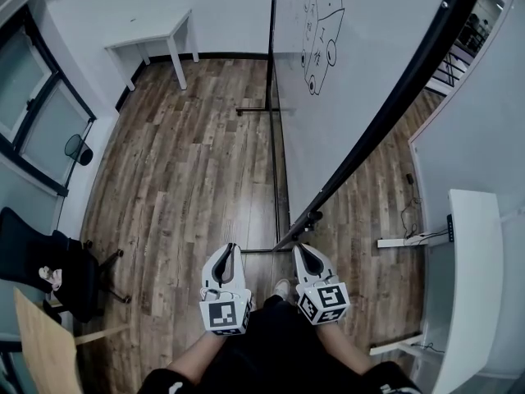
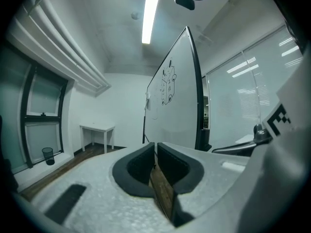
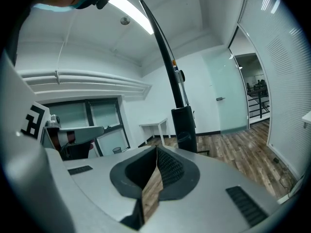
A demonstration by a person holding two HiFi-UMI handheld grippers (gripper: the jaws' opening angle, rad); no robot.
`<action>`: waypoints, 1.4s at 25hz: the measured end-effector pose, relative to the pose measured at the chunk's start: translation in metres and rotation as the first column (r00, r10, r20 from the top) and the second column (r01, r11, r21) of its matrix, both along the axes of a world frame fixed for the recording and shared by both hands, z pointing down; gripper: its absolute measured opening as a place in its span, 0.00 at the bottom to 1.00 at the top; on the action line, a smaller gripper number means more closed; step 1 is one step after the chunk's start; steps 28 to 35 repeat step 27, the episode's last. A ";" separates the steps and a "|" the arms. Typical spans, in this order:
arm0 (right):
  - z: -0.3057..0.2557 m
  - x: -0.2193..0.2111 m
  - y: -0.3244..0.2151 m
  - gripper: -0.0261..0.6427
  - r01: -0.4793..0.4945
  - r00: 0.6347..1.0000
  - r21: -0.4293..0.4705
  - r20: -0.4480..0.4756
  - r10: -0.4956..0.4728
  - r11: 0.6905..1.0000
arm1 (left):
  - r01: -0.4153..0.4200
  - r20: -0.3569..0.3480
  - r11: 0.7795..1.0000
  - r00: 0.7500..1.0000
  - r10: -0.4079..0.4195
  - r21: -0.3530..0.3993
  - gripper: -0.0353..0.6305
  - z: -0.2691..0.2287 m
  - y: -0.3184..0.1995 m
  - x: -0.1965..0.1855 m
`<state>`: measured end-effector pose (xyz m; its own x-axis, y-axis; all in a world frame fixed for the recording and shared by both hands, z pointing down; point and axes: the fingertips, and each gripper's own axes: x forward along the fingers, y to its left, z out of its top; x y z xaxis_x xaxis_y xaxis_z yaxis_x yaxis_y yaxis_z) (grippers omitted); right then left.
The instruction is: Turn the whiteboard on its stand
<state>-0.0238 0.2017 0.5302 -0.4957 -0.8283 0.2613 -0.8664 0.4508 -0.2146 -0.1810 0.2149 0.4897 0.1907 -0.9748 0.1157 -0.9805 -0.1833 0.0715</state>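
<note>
The whiteboard (image 1: 361,72) stands on its stand (image 1: 282,179) in the middle of the wooden floor (image 1: 189,179). It is tipped on its pivot, so its dark frame edge slants down towards the person. A small line drawing (image 1: 321,23) sits high on its face.

The person holds both grippers out side by side, just short of the board's near lower end. The left gripper (image 1: 229,249) has its jaws clenched to a thin slit with nothing in them. From its own view the board (image 2: 175,101) rises ahead and a little to the right of the gripper's (image 2: 155,147) closed tips, clear of them.

The right gripper (image 1: 305,250) is also clenched, tips meeting, empty. In its view the board (image 3: 165,47) shows edge-on, a thin black line climbing straight above that gripper (image 3: 155,149), not touching it.

A white table (image 1: 156,39) stands by the far wall and a black chair (image 1: 49,269) to the left.
</note>
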 end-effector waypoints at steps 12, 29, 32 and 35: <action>0.000 -0.006 0.002 0.06 0.019 1.000 -0.002 0.014 -0.019 1.000 | -0.039 -0.015 0.999 0.999 0.040 0.017 0.10 -0.002 -0.003 0.011; 0.002 -0.005 0.007 0.06 0.027 0.999 0.003 -0.018 -0.027 1.000 | -0.052 0.008 0.999 0.999 0.052 -0.010 0.10 0.002 0.000 0.014; 0.002 -0.005 0.007 0.06 0.027 0.999 0.003 -0.018 -0.027 1.000 | -0.052 0.008 0.999 0.999 0.052 -0.010 0.10 0.002 0.000 0.014; 0.002 -0.005 0.007 0.06 0.027 0.999 0.003 -0.018 -0.027 1.000 | -0.052 0.008 0.999 0.999 0.052 -0.010 0.10 0.002 0.000 0.014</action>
